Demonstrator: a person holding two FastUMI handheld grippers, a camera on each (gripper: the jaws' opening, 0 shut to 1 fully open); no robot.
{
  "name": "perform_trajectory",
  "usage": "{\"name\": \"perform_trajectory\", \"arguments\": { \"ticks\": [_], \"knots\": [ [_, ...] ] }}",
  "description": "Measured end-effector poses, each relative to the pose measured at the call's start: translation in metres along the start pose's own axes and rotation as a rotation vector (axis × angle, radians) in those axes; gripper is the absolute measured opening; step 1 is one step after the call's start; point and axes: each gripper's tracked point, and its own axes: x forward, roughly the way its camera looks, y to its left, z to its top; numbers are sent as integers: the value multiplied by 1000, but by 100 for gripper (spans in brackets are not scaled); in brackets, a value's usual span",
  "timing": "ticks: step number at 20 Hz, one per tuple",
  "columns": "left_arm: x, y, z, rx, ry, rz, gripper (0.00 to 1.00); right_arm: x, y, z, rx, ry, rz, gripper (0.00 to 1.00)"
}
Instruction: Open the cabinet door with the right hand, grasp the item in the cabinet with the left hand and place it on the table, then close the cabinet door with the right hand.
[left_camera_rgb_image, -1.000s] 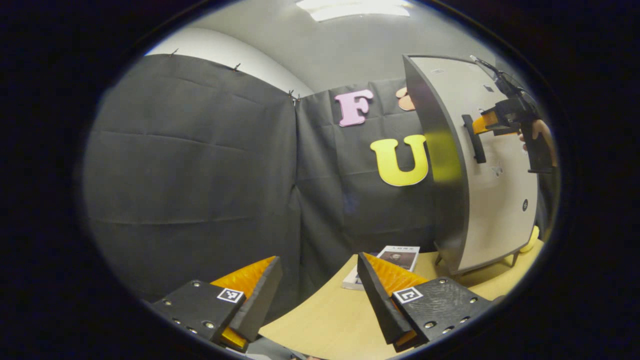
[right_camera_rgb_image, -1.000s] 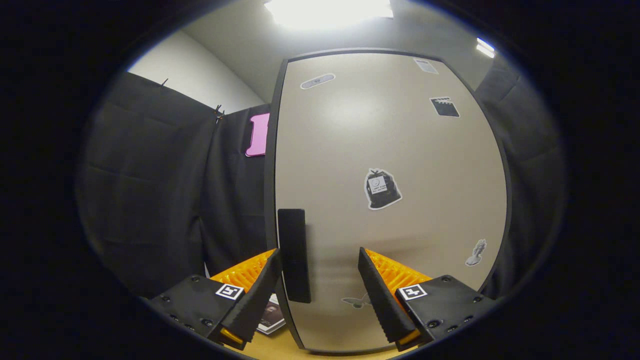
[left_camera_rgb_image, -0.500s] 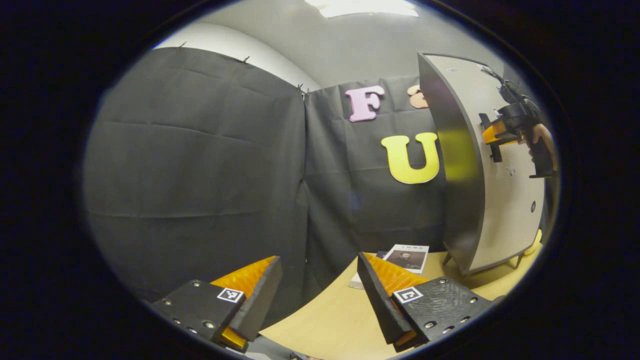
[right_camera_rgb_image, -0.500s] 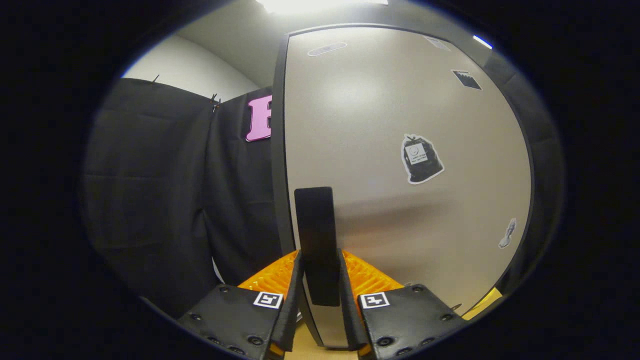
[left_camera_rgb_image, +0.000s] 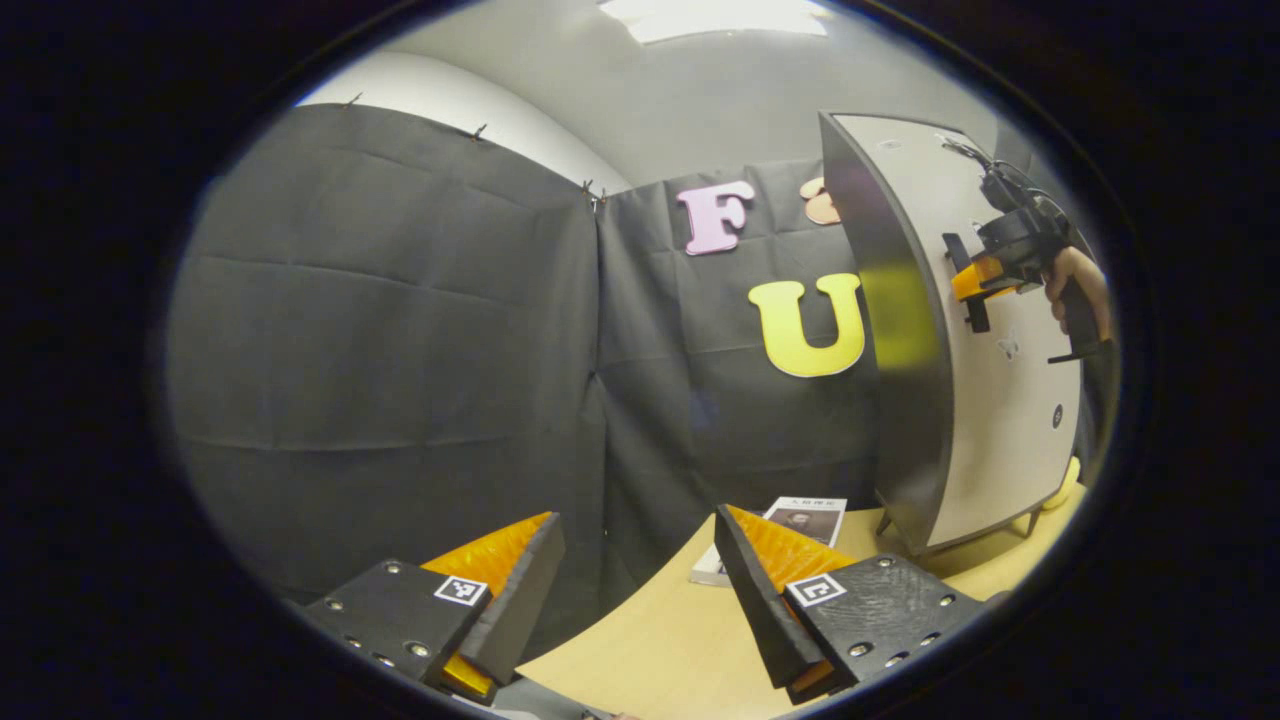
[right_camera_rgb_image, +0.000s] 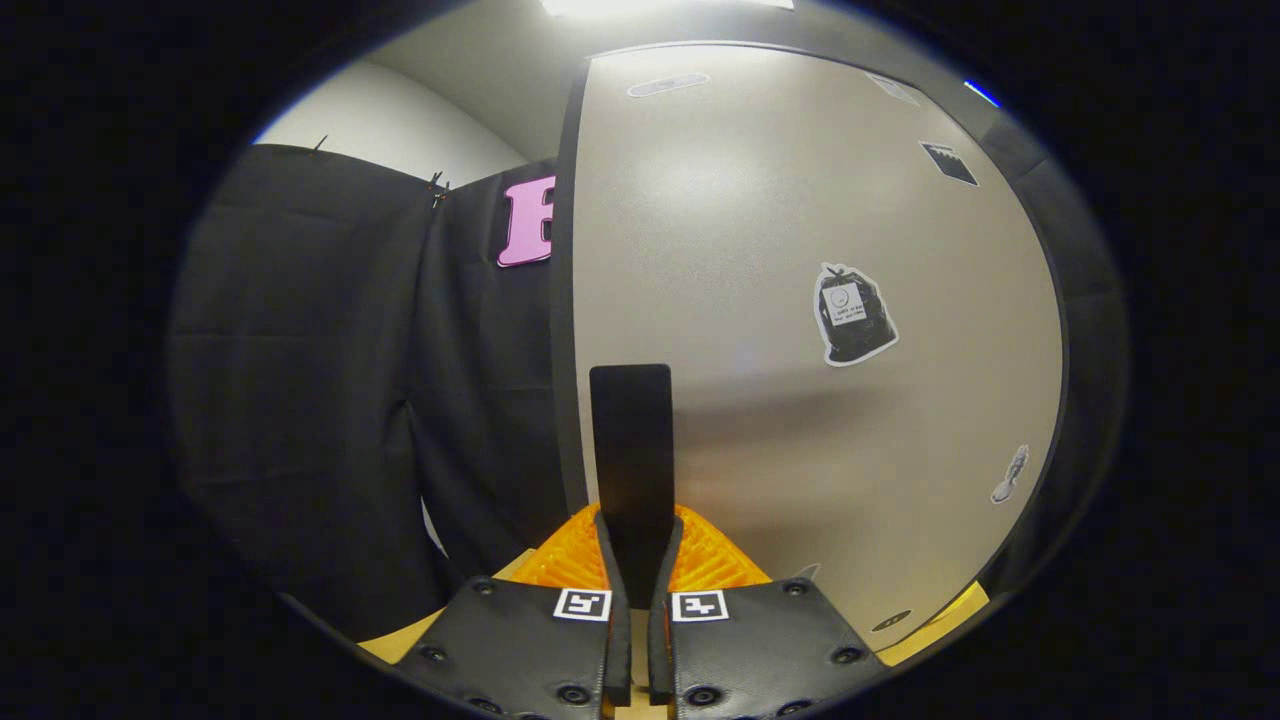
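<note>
Since a second ago, the right claw (right_camera_rgb_image: 632, 600) was closed from wide apart onto the black door handle (right_camera_rgb_image: 631, 440), both fingers pressed against it. The cabinet door (right_camera_rgb_image: 800, 330) was seen shut, so the item inside was hidden. The left claw (left_camera_rgb_image: 635, 600) was held released above the wooden counter (left_camera_rgb_image: 680, 640), near a book (left_camera_rgb_image: 795, 520).

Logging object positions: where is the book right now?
In the left gripper view, the book lies on the table, lower centre-right, just left of the cabinet's foot.
</note>
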Motion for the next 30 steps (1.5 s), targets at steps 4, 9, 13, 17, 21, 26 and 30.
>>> {"name": "perform_trajectory", "arguments": {
  "ticks": [4,9,13,17,21,26,30],
  "knots": [
    [-11,-15,13,7,-20,-5,94,-16,6,2,-9,13,67,8],
    [-27,-46,31,8,-36,-31,93,-34,9,4,-2,25,159,8],
    [-40,-76,49,21,-62,-61,91,-53,10,6,-5,42,230,8],
    [-54,-106,64,28,-79,-95,91,-49,3,2,1,55,287,8],
    [-67,-133,75,39,-98,-122,92,-51,-3,0,-10,65,327,8],
    [-83,-166,82,40,-106,-155,91,-58,-10,-2,-7,76,371,8],
    [-94,-193,89,38,-120,-185,91,-63,-16,-3,-25,80,380,8]
  ]
}}
